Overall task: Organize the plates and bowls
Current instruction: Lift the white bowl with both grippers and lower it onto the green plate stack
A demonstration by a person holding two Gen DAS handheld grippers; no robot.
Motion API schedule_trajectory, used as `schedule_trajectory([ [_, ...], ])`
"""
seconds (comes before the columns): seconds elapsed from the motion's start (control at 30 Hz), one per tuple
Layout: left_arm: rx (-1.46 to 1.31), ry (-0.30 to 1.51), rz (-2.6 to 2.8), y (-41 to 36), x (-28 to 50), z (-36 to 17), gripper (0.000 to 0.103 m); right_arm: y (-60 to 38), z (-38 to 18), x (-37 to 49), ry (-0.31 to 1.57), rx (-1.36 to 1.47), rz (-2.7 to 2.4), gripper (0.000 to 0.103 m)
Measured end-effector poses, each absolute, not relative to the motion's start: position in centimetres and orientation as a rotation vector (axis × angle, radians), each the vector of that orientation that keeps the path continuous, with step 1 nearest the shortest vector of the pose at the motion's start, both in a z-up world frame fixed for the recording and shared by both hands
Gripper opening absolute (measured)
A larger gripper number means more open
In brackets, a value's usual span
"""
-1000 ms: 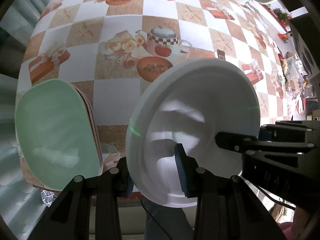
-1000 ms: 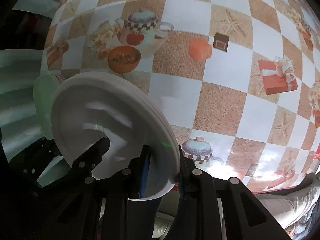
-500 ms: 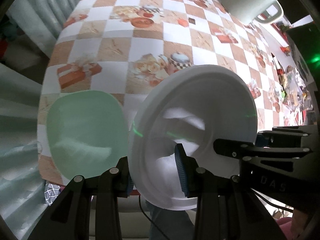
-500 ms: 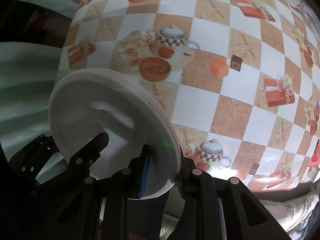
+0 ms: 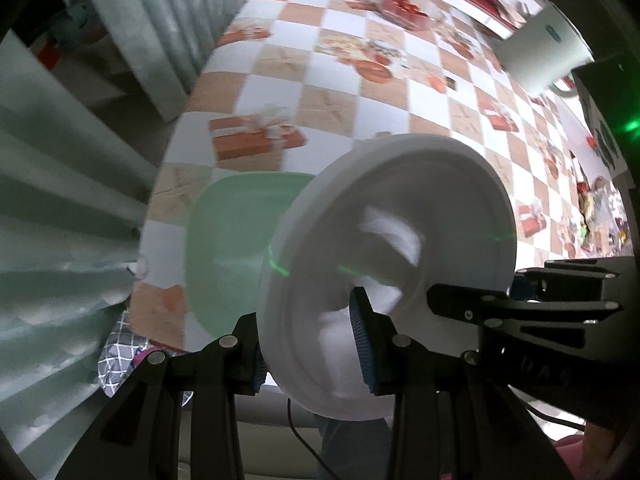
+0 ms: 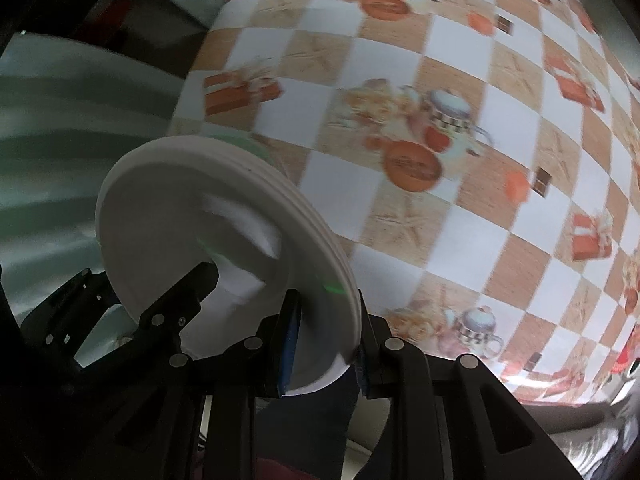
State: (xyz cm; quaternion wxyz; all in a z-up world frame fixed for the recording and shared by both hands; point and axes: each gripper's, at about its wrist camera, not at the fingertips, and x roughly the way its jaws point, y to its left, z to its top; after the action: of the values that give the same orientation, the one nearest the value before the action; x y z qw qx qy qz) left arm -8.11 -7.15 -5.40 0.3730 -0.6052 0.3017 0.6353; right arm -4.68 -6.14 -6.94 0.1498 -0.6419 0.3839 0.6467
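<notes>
With both the left hand-held gripper and right hand-held gripper clamped on the tilted white plate at frame centre, level and lower squarely onto the green plate at the table edge, centre left.

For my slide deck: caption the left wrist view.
Both tongs, left and right, grip a white plate on edge above a green plate on the checkered table.
</notes>
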Motion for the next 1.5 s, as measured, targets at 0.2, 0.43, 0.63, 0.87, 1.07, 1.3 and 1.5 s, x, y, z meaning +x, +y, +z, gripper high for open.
schedule_trajectory([
  [0.2, -1.581, 0.770, 1.669, -8.7, -10.1, -5.7, 0.039, -7.5, -7.5, -7.3, 1.088, -1.876, 1.885, 0.027],
  [0.43, -1.625, 0.765, 1.682, -9.4, -11.8, -7.1, 0.039, -8.2, -8.8, -9.4, 1.080, -1.902, 1.882, 0.027],
  [0.63, -1.635, 0.771, 1.674, -9.2, -12.5, -8.1, 0.039, -8.0, -9.9, -10.1, 1.091, -1.908, 1.868, 0.027],
  [0.87, -1.655, 0.777, 1.674, -9.3, -13.2, -8.8, 0.038, -8.4, -10.3, -10.7, 1.068, -1.922, 1.870, 0.027],
  [1.07, -1.655, 0.787, 1.673, -9.4, -13.1, -9.3, 0.038, -8.7, -9.9, -10.3, 1.057, -1.932, 1.872, 0.027],
  [1.3, -1.613, 0.823, 1.743, -9.5, -13.0, -9.1, 0.063, -8.4, -9.3, -10.0, 1.034, -1.929, 1.876, 0.027],
  [1.5, -1.588, 0.808, 1.807, -9.7, -13.6, -8.4, 0.082, -7.5, -8.0, -9.3, 1.019, -1.908, 1.891, 0.029],
])
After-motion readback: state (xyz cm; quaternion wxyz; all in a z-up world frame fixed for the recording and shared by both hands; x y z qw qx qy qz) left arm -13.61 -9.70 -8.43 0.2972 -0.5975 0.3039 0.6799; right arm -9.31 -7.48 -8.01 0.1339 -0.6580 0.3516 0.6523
